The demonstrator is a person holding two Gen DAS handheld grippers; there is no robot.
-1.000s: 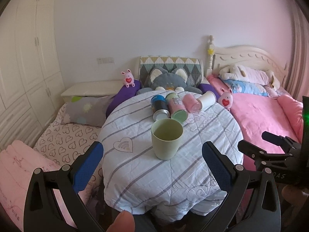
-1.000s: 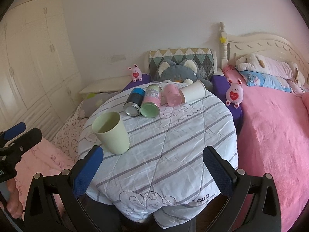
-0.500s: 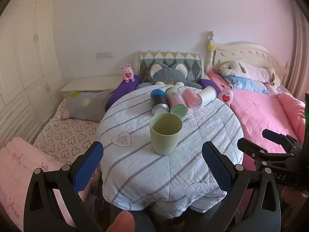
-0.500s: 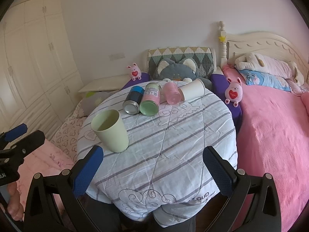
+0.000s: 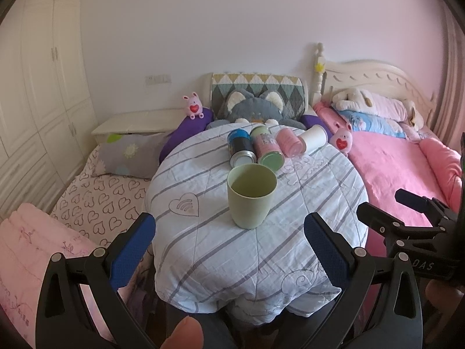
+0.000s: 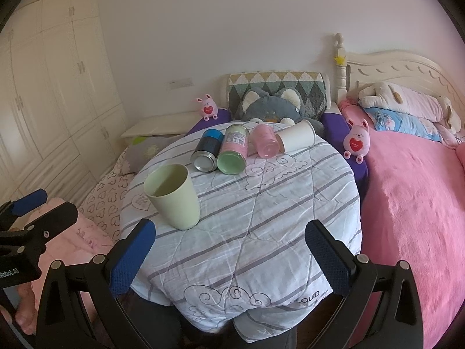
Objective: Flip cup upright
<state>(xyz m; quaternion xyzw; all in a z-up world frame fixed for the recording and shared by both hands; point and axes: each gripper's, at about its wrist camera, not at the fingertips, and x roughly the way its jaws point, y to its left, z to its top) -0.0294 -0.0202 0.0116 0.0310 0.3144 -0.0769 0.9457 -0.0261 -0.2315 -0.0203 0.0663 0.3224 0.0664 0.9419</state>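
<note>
The green cup (image 5: 251,196) stands upright, mouth up, near the middle of the left wrist view and at centre left of the right wrist view (image 6: 173,196), resting on the round desk (image 5: 305,232) covered by a white cloth with grey stripes. Nothing grips it. The left claw (image 5: 229,244) sits at the bottom of its own view with its blue-padded fingers (image 5: 132,248) spread wide apart, short of the cup and not touching it. The right claw (image 6: 229,250) occupies the bottom of its own view, fingers likewise spread wide, holding nothing; the cup is just above its left finger (image 6: 130,254) in the frame, apart from it. The right claw also appears at the right edge of the left wrist view (image 5: 407,215), and the left claw at the left edge of the right wrist view (image 6: 32,218). Behind the cup, toward the upper centre of the frame, four containers lie on their sides in a close row: a blue and black can (image 5: 241,149), a green-ended can (image 5: 267,148), a pink cup (image 5: 287,142) and a white cup (image 5: 314,138). Beyond the desk a grey cat cushion (image 5: 255,109) leans against a diamond-patterned headrest. A small pink bunny toy (image 5: 193,106) sits at upper left of the desk, a second one (image 5: 342,139) at its right. A bed with a pink blanket (image 5: 392,168) fills the right side.
</note>
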